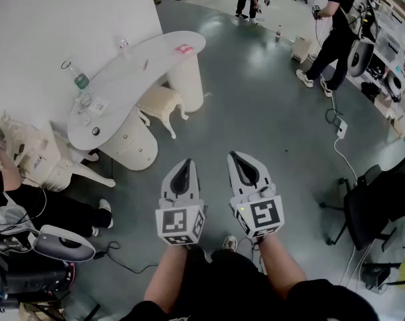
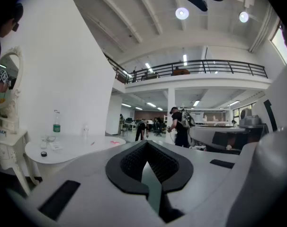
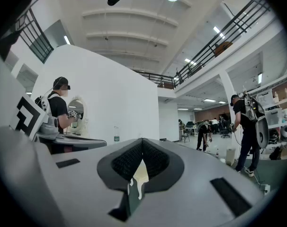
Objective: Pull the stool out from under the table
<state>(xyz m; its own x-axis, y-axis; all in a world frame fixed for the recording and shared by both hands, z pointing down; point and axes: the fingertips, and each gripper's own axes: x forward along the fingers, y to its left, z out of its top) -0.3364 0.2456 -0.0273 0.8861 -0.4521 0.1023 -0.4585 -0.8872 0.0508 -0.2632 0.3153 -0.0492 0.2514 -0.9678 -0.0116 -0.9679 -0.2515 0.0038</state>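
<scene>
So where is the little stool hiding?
In the head view, at the upper left, the stool stands partly tucked under the middle of the curved white table.

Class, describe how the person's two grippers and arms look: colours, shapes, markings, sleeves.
The left gripper and right gripper are alike: pale grey shells tapering to a point, with black ribbed pads framing a teardrop opening. Each carries a white marker cube printed with black squares. The forearms are bare, with no sleeves; the clothing below is black.
</scene>
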